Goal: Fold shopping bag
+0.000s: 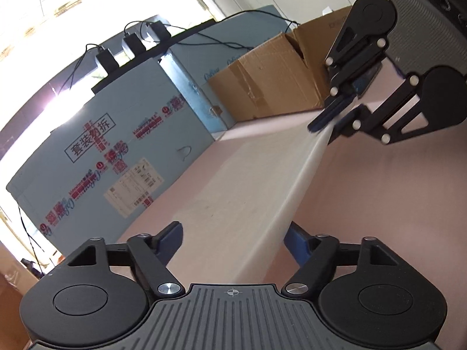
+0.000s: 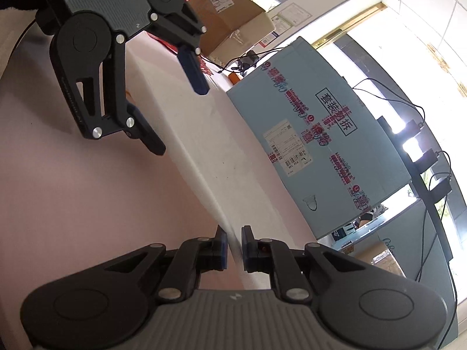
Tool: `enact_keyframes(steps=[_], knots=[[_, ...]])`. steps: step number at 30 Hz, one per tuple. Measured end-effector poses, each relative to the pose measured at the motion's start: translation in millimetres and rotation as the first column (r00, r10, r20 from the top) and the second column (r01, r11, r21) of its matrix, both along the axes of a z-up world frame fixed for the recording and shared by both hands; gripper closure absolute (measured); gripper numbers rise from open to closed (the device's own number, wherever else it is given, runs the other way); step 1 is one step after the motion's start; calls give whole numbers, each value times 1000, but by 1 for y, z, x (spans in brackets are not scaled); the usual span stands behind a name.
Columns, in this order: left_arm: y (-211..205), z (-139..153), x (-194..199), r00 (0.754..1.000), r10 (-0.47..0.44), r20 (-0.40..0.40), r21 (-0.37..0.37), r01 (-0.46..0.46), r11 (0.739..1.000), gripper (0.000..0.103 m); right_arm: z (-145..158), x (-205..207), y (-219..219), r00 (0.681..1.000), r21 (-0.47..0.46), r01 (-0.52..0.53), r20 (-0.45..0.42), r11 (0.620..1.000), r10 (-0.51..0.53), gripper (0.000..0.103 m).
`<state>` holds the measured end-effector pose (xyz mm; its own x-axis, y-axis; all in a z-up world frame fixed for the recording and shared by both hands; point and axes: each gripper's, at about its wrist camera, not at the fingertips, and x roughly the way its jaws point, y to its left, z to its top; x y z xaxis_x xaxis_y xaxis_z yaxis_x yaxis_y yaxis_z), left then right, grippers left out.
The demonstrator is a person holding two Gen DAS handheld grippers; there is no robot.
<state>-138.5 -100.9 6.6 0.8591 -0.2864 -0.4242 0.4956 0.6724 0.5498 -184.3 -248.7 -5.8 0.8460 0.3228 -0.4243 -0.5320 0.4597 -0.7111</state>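
Note:
A white shopping bag [image 1: 233, 189] lies flattened on the pink table [image 1: 364, 204], with one long folded edge raised as a ridge. My left gripper [image 1: 235, 240] is open wide, and the bag's near end passes between its blue-padded fingers without being pinched. At the far end, my right gripper [image 1: 324, 132] is shut on the ridge. In the right wrist view, the right gripper [image 2: 234, 239] pinches the bag [image 2: 210, 134] edge between narrow-set pads. The left gripper [image 2: 179, 119] stands open astride the ridge farther along.
A large light-blue carton [image 1: 116, 145] with red tape lines the table's far side [image 2: 335, 145]. A brown cardboard box [image 1: 271, 78] stands beside it. Black chargers with cables [image 1: 131, 46] sit on a ledge behind the carton. Bare pink tabletop [image 2: 73, 189] lies on the other side of the bag.

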Motion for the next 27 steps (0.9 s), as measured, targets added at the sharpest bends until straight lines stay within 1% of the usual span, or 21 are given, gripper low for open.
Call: enact_keyframes(steps=[1,3,5,8,10,11,12,14,16,17,18,19,21,22,23,24,27], knots=[[4,2,-1,1000,6,-18,4,-5,1000,64,2,0,-3,1000,17,2,-19,1000,-2,92],[17,8,-2,997,10,-77,4,-10,1000,75,6,0,-9,998,52,7,-57,999,-4,93],[29,12,-3,990,4,-139,-16,-6,1000,79,10,1,-15,995,86,13,-96,996,-5,93],[57,20,0,961,-8,-275,-136,-31,990,79,15,1,-24,988,137,25,-153,990,-4,93],[74,21,7,937,-19,-349,-225,-64,972,79,19,1,-30,982,171,35,-190,985,-2,92],[82,20,10,924,-25,-382,-266,-84,960,79,21,1,-33,978,187,40,-209,982,0,92],[91,18,14,908,-34,-417,-313,-109,944,79,23,2,-36,974,203,46,-228,978,2,89],[109,11,24,872,-65,-485,-422,-168,891,79,27,3,-42,963,240,60,-269,969,7,84],[121,5,31,847,-96,-523,-487,-205,849,79,29,14,-55,941,306,94,-338,947,16,75],[128,1,35,832,-115,-542,-526,-229,819,79,31,20,-62,928,337,113,-371,935,22,72],[134,-1,39,822,-129,-555,-552,-248,796,79,32,25,-68,914,368,132,-404,920,30,66],[139,-2,42,812,-140,-566,-572,-265,776,79,33,31,-74,899,397,153,-436,905,39,66],[146,-5,47,798,-161,-581,-601,-287,746,79,36,42,-87,866,450,197,-497,871,61,70],[149,-7,49,791,-173,-586,-615,-296,731,79,37,48,-94,847,475,220,-526,852,74,80],[152,-9,50,786,-184,-591,-627,-303,718,79,38,53,-99,830,491,242,-551,837,84,84],[153,-10,51,784,-189,-592,-632,-306,712,79,36,56,-102,818,485,256,-570,837,81,85],[154,-12,52,782,-193,-593,-643,-315,698,79,30,67,-112,777,464,296,-625,835,71,85]])
